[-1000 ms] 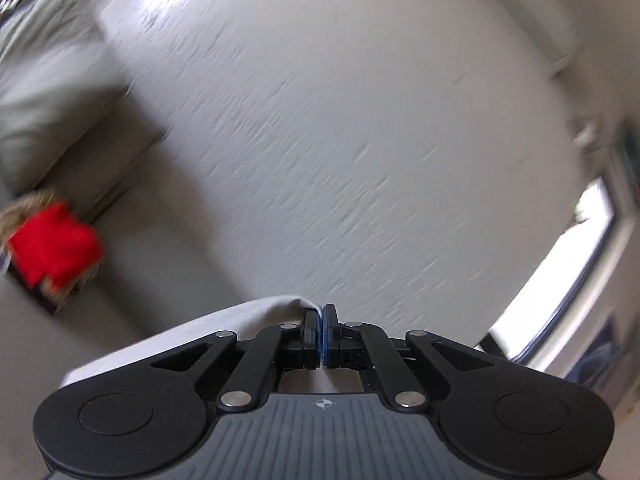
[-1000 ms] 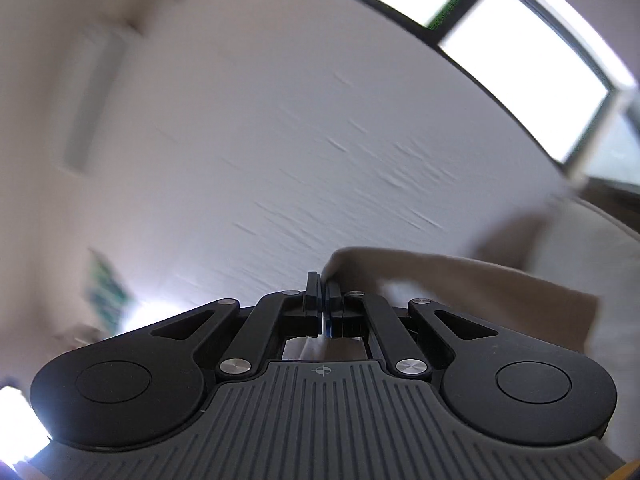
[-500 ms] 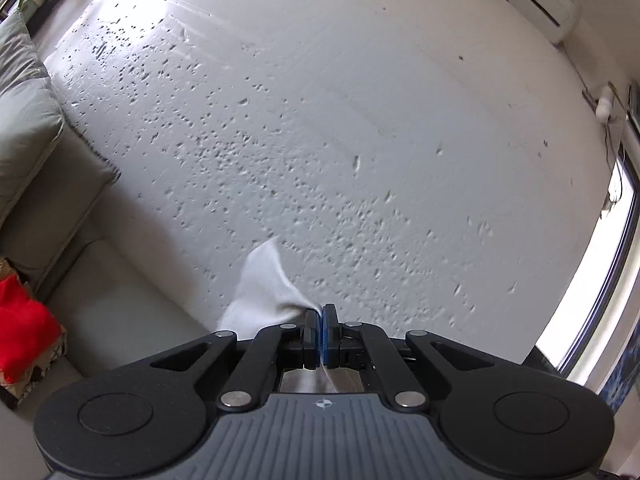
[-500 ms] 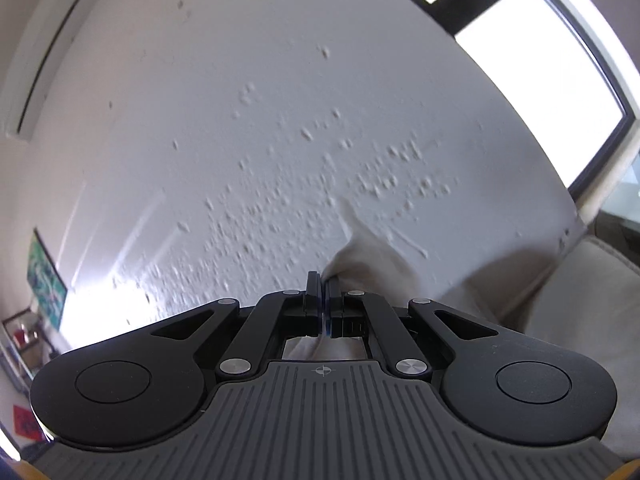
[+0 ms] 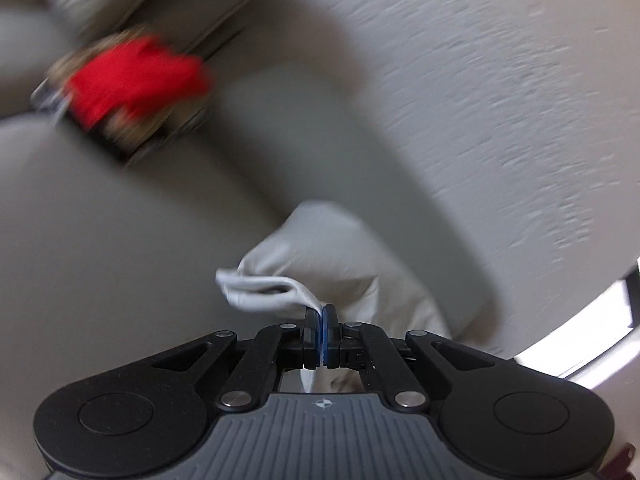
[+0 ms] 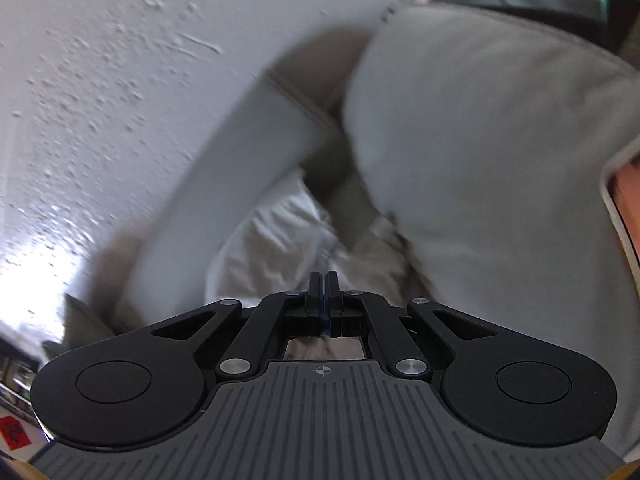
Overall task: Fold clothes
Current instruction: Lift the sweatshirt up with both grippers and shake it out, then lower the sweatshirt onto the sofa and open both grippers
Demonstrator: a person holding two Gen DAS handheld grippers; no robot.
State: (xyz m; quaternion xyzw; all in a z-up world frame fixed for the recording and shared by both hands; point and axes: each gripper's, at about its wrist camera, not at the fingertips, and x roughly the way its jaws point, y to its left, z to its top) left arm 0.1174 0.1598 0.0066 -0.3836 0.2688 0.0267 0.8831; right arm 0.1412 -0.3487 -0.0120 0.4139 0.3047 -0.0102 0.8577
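The cloth point(image 5: 336, 248) is pale grey-white, soft and thin, with a thick folded hem that curls like a loop just left of the left gripper point(image 5: 321, 320). That gripper's two black fingers, with blue pads point(image 5: 329, 332), are squeezed tight together on the edge of the cloth, and the rest of it puffs up in front and hangs down past the sofa point(image 5: 100, 240). The sofa is smooth and grey. Far off on it sits a blurry red thing point(image 5: 132, 76) on something brown. The wall point(image 5: 500, 100) is white and bumpy. In the right view the cloth point(image 6: 272, 248) looks crumpled and full of small wrinkles, bunched against a big, plump grey cushion point(image 6: 480, 160). The right gripper point(image 6: 325, 280) is pressed shut too, and cloth shows right at its tips and through the little window behind them, so it seems to pinch the cloth. Both grippers point slightly down toward the sofa.
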